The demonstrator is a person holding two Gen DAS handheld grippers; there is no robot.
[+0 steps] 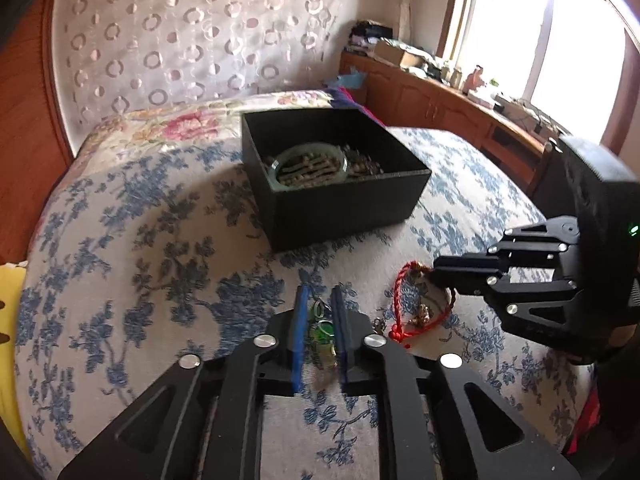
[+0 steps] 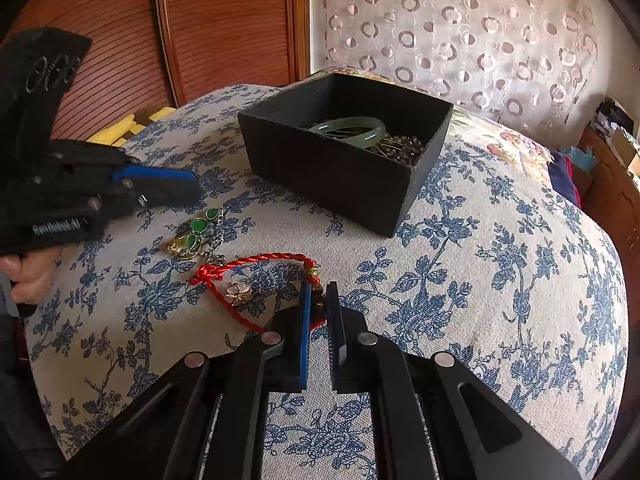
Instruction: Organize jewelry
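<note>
Both wrist cameras look steeply down, close over the bed (image 1: 160,220), sharing the black box (image 2: 340,176).

Box (image 2: 340,176): on the bedspread (image 2: 500,280), behind all the loose jewelry.
In box: bangle (image 2: 352,130) lying on top of bead strands (image 2: 400,148).
Pendant necklace (image 2: 196,236): on the bedspread before the box, left of the cord bracelet in the right wrist view.
Cord bracelet (image 2: 256,276): on the bedspread, just beside the pendant necklace.
Flower ring (image 2: 239,293): inside the loop of the cord bracelet.
Left gripper (image 1: 319,312): fingers either side of the pendant necklace.
Right gripper (image 2: 319,300): at the near right part of the cord bracelet's loop.
Headboard (image 2: 224,28): behind the bed.
Cabinet (image 1: 440,100): along the wall under the window (image 1: 540,40).
</note>
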